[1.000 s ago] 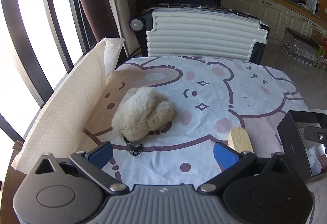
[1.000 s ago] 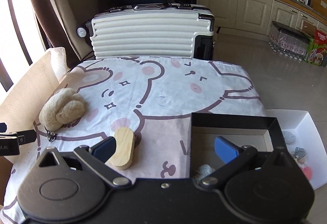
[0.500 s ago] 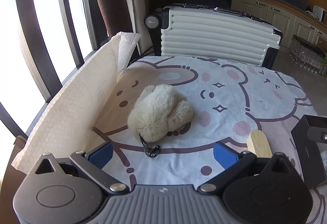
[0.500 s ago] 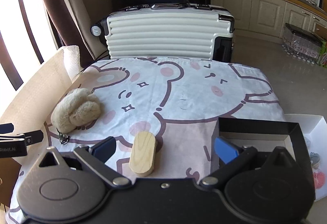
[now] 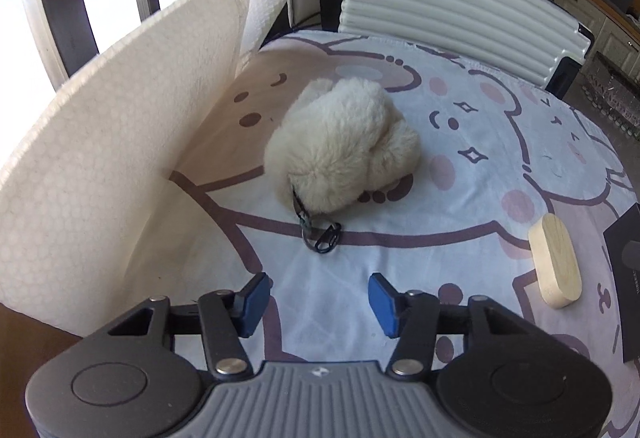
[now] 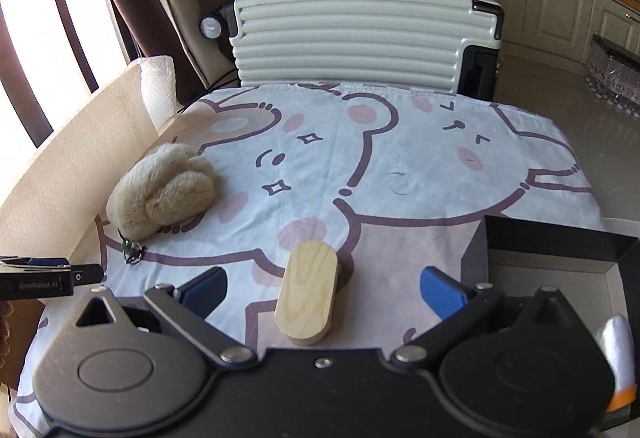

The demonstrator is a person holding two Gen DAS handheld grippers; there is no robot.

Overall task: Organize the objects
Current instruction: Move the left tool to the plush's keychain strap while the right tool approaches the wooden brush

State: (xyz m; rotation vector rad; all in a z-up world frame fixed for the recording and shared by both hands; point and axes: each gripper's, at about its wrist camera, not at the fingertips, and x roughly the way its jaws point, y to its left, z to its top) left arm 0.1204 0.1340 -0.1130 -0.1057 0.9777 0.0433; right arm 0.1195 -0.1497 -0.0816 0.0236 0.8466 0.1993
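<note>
A cream plush toy [image 5: 344,146] with a black clip [image 5: 322,236] lies on the bear-print cloth [image 5: 500,142]; it also shows in the right wrist view [image 6: 164,190]. My left gripper [image 5: 316,298] is open and empty, just short of the clip. A pale wooden oval block [image 6: 308,292] lies flat between the open jaws of my right gripper [image 6: 324,290], not gripped; it also shows in the left wrist view [image 5: 554,266]. A black open box [image 6: 560,250] sits at the right.
A white textured sheet [image 5: 100,158] stands curved along the cloth's left edge. A white ribbed suitcase [image 6: 360,34] stands behind the table. The left gripper's body [image 6: 48,280] shows at the right wrist view's left edge. The floor [image 6: 568,94] drops off at right.
The left gripper has moved forward and left toward the plush toy, and its jaws have narrowed. The right gripper has shifted left from the black box, so the wooden block now lies between its jaws.
</note>
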